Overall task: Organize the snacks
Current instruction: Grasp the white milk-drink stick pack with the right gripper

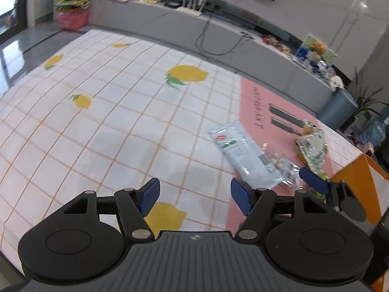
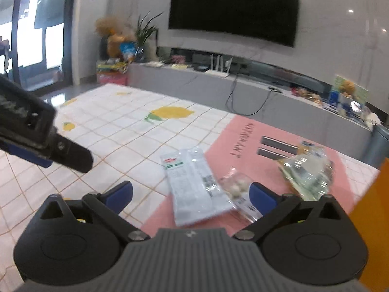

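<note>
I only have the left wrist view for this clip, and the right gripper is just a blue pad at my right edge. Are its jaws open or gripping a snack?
Observer: Open wide. The right gripper grips nothing, and the white packet lies flat on the tablecloth ahead of it.
Operator: What hangs on the wall above the console? I see only a dark edge.
Observer: A large television with a dark screen.

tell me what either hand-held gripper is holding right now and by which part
Nothing is held. The left hand-held gripper and the right hand-held gripper are both open and empty above the tablecloth; the white snack packet lies ungripped.
</note>
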`<state>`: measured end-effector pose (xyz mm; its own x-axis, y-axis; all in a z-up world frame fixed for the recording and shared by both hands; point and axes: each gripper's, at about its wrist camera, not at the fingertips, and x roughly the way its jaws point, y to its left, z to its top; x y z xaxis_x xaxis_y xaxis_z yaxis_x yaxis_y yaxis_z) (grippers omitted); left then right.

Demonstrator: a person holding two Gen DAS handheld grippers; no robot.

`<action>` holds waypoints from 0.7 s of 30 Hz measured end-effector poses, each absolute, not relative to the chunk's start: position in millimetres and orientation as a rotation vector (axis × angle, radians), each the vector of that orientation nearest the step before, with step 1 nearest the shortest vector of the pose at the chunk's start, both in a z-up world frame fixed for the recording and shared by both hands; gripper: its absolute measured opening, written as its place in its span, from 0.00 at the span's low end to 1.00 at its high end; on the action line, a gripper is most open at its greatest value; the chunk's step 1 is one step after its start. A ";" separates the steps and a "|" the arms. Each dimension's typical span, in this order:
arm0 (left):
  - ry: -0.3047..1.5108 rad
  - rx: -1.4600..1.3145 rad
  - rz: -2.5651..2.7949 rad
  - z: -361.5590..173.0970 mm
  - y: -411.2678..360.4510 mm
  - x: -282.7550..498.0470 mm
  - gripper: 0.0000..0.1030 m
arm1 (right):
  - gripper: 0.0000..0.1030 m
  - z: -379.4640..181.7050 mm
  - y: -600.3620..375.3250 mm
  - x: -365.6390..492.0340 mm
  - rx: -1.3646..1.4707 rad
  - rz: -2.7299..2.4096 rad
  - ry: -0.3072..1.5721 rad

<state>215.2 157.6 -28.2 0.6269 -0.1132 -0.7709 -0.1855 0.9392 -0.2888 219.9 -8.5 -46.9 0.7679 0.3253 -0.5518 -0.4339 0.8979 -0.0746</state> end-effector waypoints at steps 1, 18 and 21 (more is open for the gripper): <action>0.908 -0.370 0.055 -27.9 160.9 215.4 0.75 | 0.97 -48.2 -3.1 225.8 -0.217 0.420 0.567; 0.925 -0.451 0.063 -30.9 183.2 214.1 0.75 | 0.78 -70.5 39.3 286.9 -0.356 0.452 0.704; 0.929 -0.463 0.064 -31.6 185.7 214.8 0.75 | 0.54 -68.6 38.9 290.6 -0.344 0.486 0.720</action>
